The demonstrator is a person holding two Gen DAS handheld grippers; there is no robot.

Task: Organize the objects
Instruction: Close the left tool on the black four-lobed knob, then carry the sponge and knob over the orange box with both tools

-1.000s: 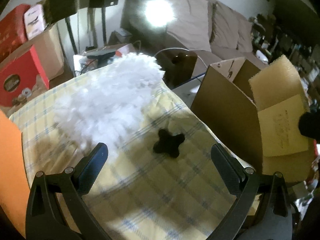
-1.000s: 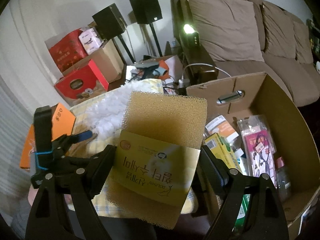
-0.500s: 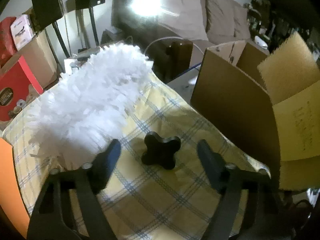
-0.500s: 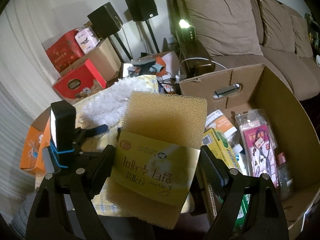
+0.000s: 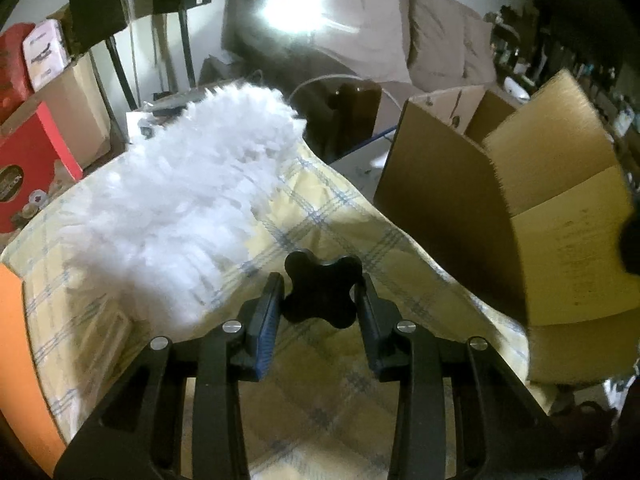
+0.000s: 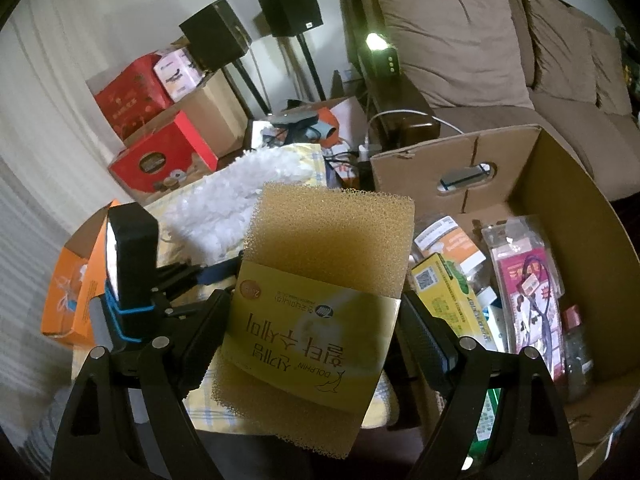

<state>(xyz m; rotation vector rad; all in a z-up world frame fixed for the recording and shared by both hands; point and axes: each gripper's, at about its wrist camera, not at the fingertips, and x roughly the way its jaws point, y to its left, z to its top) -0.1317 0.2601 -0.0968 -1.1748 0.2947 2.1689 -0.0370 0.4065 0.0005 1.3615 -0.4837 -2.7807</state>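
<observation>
A black cross-shaped knob (image 5: 320,308) lies on the yellow checked cloth (image 5: 320,408). My left gripper (image 5: 319,286) points down at it, its jaws closing with the knob between them and both pads touching its sides. A white fluffy duster (image 5: 180,200) lies on the cloth just left of and beyond the knob. My right gripper (image 6: 314,308) is shut on a yellow sponge pack (image 6: 336,236) with a printed paper band, held up beside the open cardboard box (image 6: 568,188). The sponge pack (image 5: 560,216) also shows at the right of the left wrist view.
The cardboard box holds several packets and a bottle (image 6: 576,344). An orange box (image 6: 68,292) sits at the cloth's left edge. Red boxes (image 6: 164,160), two black speakers (image 6: 288,4) on stands and a brown sofa (image 6: 480,40) stand behind. A bright lamp (image 5: 296,4) glares.
The left gripper has come down and forward over the black knob, and its jaws have narrowed from wide apart to the knob's sides. The right gripper still holds the sponge pack in place.
</observation>
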